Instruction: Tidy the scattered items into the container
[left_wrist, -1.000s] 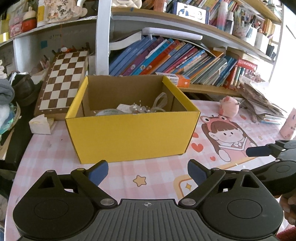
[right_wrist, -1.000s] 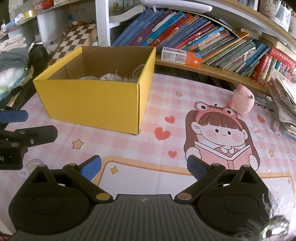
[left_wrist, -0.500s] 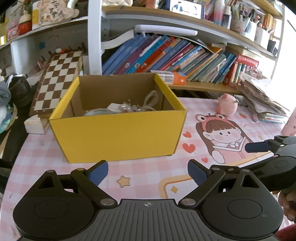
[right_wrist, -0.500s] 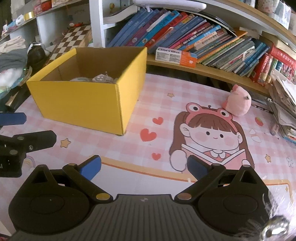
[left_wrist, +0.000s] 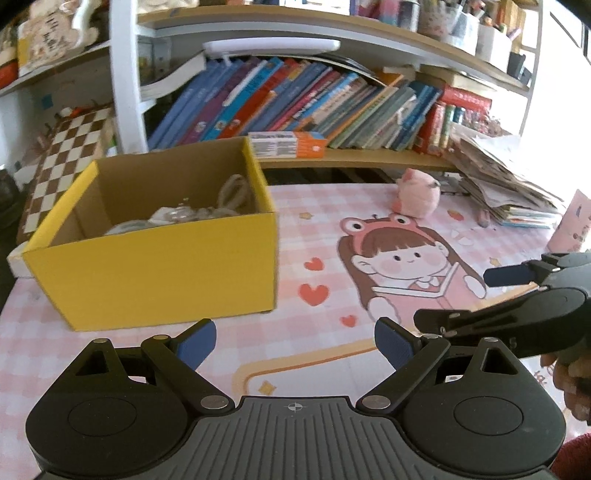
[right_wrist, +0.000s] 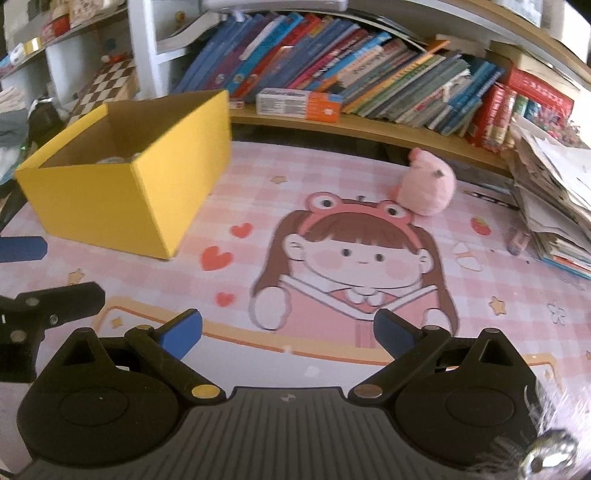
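Far left, a chessboard (left_wrist: 62, 162) leans against the shelving, just behind the yellow cardboard box (left_wrist: 162, 273). That box sits open-topped on the left part of the tabletop (right_wrist: 243, 184), and inside it lie a pale looped cord and some clear, shiny bits, too blurred to name. Nothing covers its mouth.

In front of the box hangs the left gripper (left_wrist: 295, 341), jaws spread wide, blue pads apart and empty, above the pink checked mat (left_wrist: 325, 206). Moving right, the mat's cartoon girl (right_wrist: 354, 258) with a frog headband fills the middle of the tabletop, hearts dotted between her and the box.

Behind, a long row of leaning books (right_wrist: 351, 70) runs along the low shelf, with a white and orange carton (right_wrist: 299, 103) lying flat in front of them.

The right gripper (right_wrist: 288, 332) hovers over the cartoon girl's lower half, jaws likewise spread with nothing between them. Beyond it, just past the frog headband, stands a pink plush toy (right_wrist: 428, 188), out on the mat and well apart from the box. No object lies between gripper and toy.

Far right, a slumping stack of papers (right_wrist: 554, 192) crowds the edge, with a small pink item (right_wrist: 517, 240) beside it, too blurred to identify.
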